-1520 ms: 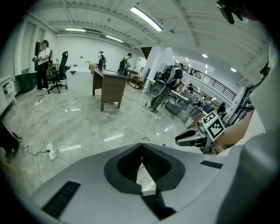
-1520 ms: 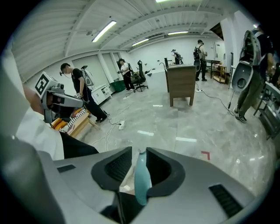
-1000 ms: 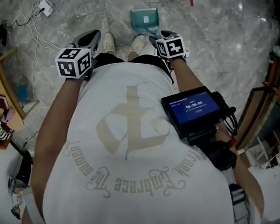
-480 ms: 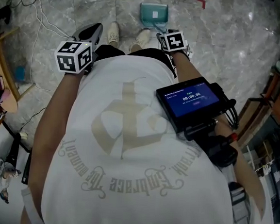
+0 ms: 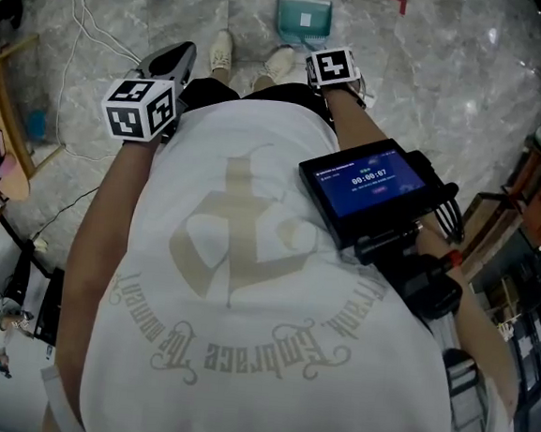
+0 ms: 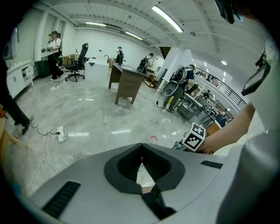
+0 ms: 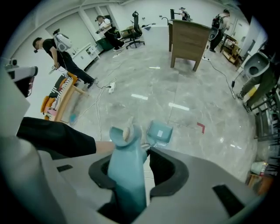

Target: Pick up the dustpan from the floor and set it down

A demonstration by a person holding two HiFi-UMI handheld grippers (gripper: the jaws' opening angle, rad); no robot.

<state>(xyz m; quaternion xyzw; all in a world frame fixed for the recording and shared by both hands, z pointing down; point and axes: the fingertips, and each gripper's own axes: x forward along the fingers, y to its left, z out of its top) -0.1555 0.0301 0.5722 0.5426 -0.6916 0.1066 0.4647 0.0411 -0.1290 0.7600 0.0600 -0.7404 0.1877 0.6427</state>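
surface: grey marble floor point(image 5: 452, 76) | on it: teal dustpan point(image 5: 304, 20), white power strip point(image 6: 61, 134), red tape mark point(image 5: 395, 0)

The dustpan point(image 5: 304, 21) lies on the floor point(image 5: 433, 74) directly ahead of your shoes point(image 5: 221, 54). A corner marker point(image 5: 395, 0), apparently tape, lies beyond it to the right. A power strip point(image 6: 61, 130) lies on the floor far left.

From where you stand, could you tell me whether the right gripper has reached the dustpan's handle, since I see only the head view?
Observer: Yes. The jaws of the right gripper have just been closing around the teal dustpan handle, with a gap showing on one side.
Operator: Thank you. Is the other one holding anything?
Observer: No, the left gripper is shut with nothing in it.
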